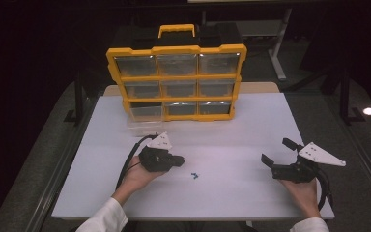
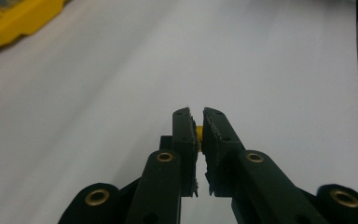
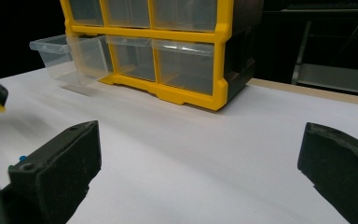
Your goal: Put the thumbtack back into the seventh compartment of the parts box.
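Note:
My left gripper point(image 1: 181, 159) hovers over the white table point(image 1: 232, 130), left of centre, its jaws pointing right. In the left gripper view the left gripper point(image 2: 202, 114) is shut on a small yellow piece point(image 2: 198, 132) pinched between the pads. The same yellow piece point(image 3: 1, 108) shows at that gripper's tip at the left edge of the right gripper view. Small blue pieces point(image 1: 193, 175) lie on the table just right of and below it. My right gripper point(image 1: 276, 151) rests at the table's right side, and in the right gripper view this gripper point(image 3: 200, 154) is wide open with nothing between the jaws.
A yellow organiser point(image 1: 176, 79) with clear drawers stands upright at the back centre of the table. Its bottom-left clear drawer point(image 1: 145, 126) is pulled out onto the table. One blue piece point(image 3: 22, 158) lies near my right gripper's left jaw.

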Available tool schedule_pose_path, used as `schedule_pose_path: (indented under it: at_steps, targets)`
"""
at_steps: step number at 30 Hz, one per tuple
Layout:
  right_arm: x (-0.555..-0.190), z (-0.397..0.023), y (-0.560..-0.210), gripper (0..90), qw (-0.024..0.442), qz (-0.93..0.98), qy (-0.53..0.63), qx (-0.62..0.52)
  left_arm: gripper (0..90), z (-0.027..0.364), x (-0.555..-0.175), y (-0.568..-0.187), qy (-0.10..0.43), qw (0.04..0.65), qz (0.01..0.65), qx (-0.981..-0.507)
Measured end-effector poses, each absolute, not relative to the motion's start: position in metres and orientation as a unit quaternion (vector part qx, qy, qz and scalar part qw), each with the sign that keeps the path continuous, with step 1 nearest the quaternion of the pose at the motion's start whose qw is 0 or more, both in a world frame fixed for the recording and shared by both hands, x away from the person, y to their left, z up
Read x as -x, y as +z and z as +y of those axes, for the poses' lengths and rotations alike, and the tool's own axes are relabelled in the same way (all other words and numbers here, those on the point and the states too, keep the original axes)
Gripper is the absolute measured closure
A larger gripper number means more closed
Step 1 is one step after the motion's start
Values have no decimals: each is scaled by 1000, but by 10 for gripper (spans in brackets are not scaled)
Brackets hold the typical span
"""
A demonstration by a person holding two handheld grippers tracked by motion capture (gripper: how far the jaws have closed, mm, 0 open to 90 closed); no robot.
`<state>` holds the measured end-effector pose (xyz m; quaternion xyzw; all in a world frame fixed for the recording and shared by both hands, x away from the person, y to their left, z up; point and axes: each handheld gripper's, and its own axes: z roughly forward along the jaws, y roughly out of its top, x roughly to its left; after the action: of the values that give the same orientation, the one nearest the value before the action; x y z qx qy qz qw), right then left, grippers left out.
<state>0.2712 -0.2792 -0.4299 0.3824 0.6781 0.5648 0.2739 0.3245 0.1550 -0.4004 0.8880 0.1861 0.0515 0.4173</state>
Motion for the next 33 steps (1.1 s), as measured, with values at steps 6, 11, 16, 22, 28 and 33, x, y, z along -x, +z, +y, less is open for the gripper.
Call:
schedule_pose_path:
  at_steps: [6,11,16,22,28,33]
  targets:
    - [-271,-279,-430,0,275,678,565,-382,834,168,-334,-383,61,426,196,-881]
    - [-272,-279,-430,0,271,680,563,-383,832,180,-343,-366,76,434,203,-874]
    - [-272,-278,-431,0,270,682,562,-382,832,191,-352,-350,84,445,211,-866]
    - [-272,-278,-431,0,269,683,562,-382,833,204,-365,-331,99,447,223,-860]
    - [-272,-277,-432,0,266,685,560,-382,832,213,-381,-320,119,438,237,-859]
    - [-272,-277,-432,0,265,687,559,-381,832,218,-396,-324,123,435,255,-855]
